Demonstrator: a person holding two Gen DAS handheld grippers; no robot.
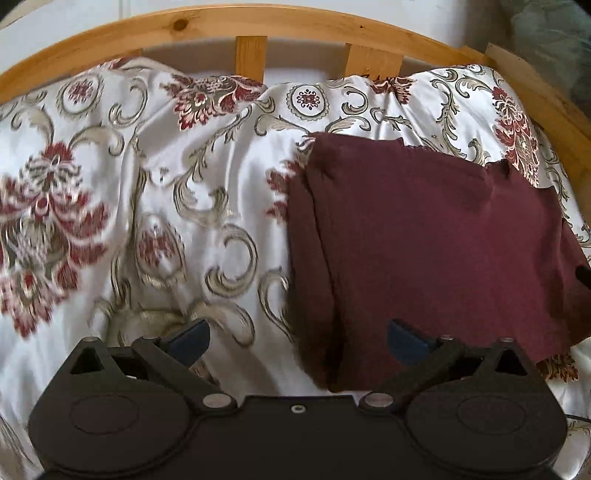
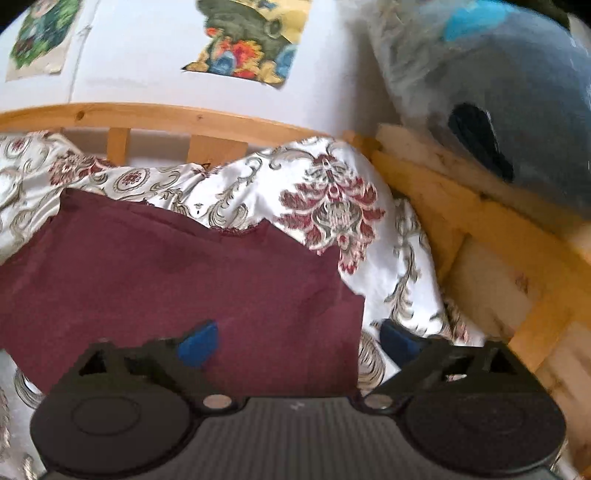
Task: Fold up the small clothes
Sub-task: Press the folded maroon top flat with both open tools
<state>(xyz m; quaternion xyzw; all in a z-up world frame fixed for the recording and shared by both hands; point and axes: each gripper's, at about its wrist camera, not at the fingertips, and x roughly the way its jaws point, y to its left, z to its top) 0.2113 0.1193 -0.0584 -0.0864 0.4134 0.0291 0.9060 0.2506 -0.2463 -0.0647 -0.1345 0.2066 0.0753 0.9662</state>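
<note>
Satin bedding (image 1: 229, 206) in white with red-and-gold floral scrolls covers the pine-framed bed (image 1: 207, 22) I am working over. On it lies a folded maroon knit garment (image 1: 424, 236), flat toward the right side of the bed. My left gripper (image 1: 297, 341) hangs released above the garment's left edge, gripping nothing; my right gripper (image 2: 299, 341), likewise spread, straddles its right edge without pinching it.
</note>
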